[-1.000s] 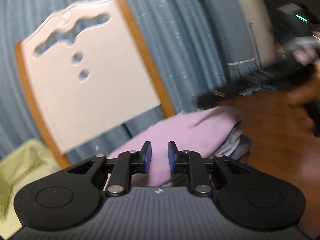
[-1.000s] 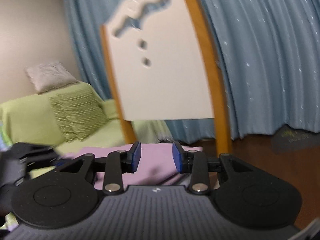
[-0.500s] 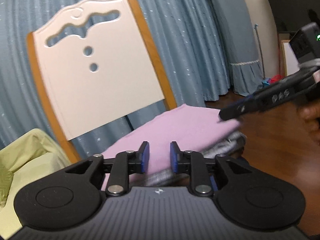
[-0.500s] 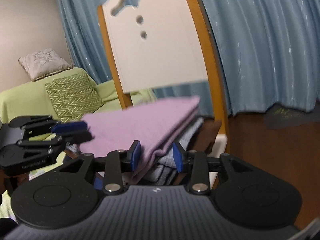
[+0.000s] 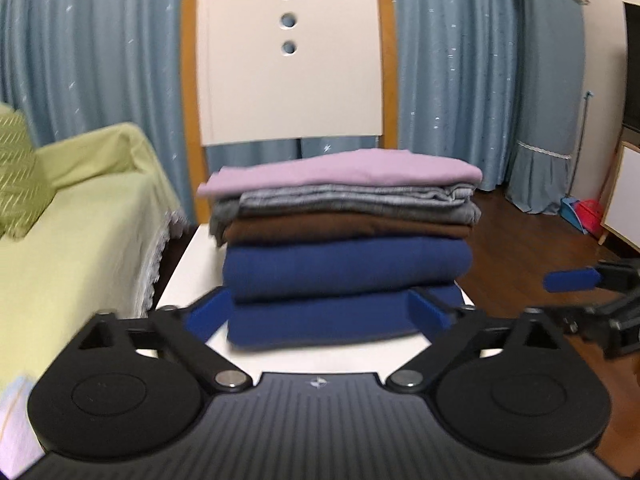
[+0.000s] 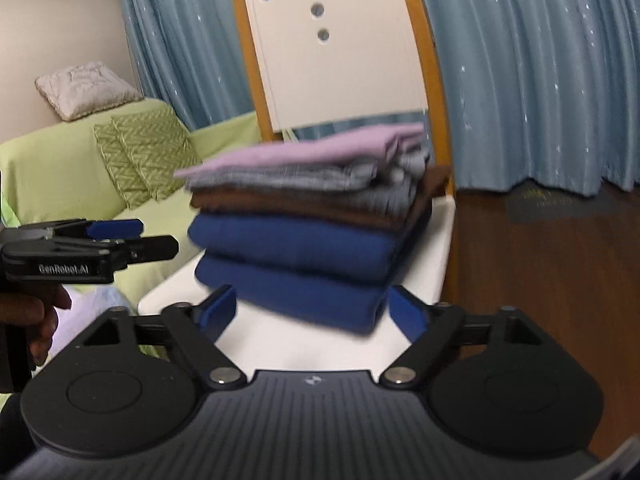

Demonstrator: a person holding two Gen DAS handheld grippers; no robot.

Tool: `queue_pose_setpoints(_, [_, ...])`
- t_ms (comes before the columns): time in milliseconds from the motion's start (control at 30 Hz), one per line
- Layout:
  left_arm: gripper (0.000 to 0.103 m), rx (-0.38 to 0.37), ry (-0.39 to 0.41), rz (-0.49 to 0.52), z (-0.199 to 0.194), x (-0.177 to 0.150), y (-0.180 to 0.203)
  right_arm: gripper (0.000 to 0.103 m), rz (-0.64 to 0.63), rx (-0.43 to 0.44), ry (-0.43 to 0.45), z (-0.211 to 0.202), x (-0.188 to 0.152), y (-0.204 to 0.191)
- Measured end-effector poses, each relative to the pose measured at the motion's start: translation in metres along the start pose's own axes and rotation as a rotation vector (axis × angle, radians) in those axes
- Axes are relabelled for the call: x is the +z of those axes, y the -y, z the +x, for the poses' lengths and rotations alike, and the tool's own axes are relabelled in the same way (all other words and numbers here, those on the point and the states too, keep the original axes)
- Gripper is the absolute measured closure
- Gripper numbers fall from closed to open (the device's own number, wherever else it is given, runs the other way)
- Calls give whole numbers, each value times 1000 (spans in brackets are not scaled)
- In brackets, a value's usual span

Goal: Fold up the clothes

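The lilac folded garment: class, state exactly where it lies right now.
In both wrist views the lilac folded garment lies on top of the clothes stack, directly on the grey garment, on the white chair seat in front of the chair back.

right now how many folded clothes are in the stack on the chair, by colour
lilac: 1
grey: 1, maybe more, the folds are blurred
brown: 1
navy: 2
total: 5, all piled on the white chair seat

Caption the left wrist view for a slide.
Left gripper, jaws opening, faces a folded clothes stack topped by a lilac garment on a white chair.
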State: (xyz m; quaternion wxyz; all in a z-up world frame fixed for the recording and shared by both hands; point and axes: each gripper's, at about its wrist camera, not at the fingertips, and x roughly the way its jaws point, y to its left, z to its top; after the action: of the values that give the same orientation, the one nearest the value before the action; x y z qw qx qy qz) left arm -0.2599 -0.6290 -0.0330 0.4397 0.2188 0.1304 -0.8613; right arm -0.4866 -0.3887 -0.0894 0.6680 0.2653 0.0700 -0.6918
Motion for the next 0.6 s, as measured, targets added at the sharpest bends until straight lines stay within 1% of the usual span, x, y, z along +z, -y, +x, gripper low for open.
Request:
queue_pose_setpoints(67, [1,8,-12,-25,-2,-7,-2,1,-20,-37,-19,-5,-5,-3])
queue_pose_setpoints(167, [1,23,-51,-53,-1,-13,-4,1,-24,-51,-36,-10,-8,-7])
queue_pose_setpoints(300, [1,35,-71,-85,0,-16,-4,1,-27,-65,-27,-18,-11,-11])
queue_pose_setpoints(367, [1,39,-85,-91,1,-16,-2,1,-21,-67,-28,-19,-11,-14])
queue_pose_setpoints(433, [1,41,-117,-90,4,-17,0,1,-20,-69,-32,-18,-12,-15])
queue_pose_setpoints(600, [1,5,-156,-95,10,-20,5,1,-17,-69,-36,-19,-13,-15])
